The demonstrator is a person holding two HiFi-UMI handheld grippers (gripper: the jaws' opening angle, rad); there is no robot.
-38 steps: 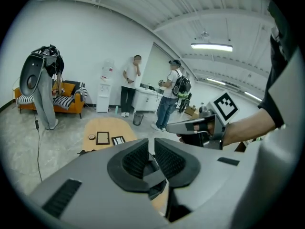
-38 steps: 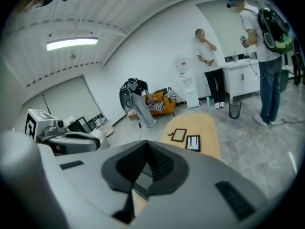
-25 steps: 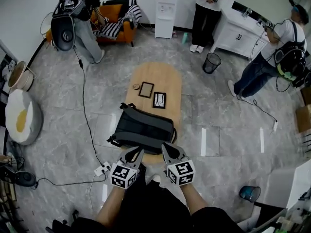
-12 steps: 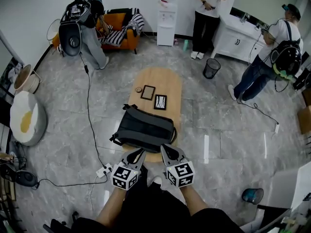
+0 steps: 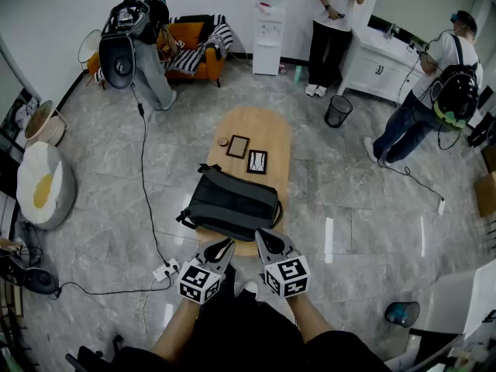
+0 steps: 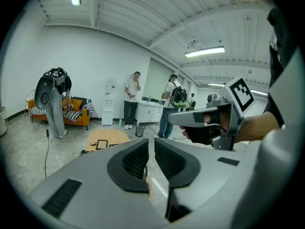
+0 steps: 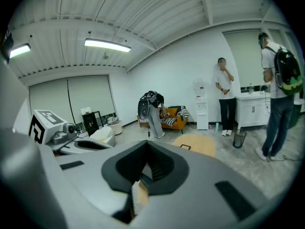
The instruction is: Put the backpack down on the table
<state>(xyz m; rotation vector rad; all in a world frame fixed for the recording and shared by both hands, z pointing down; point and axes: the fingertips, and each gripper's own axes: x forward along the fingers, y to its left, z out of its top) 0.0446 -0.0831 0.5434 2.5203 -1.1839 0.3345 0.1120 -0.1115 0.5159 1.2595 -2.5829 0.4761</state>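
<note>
Grey backpack point(image 5: 232, 205) lies flat across the near end of the table point(image 5: 267, 130). It sticks out a little past both side edges. My left gripper point(image 5: 225, 243) hangs just off the near edge. Its jaws are almost together, with only a thin slit, and nothing is in them. My right gripper point(image 5: 263, 235) is beside it, pressed together and empty too. Neither one touches the bag. I think the putting down is done. Next I only need to keep both grippers clear and see that the bag does not slide off.
</note>
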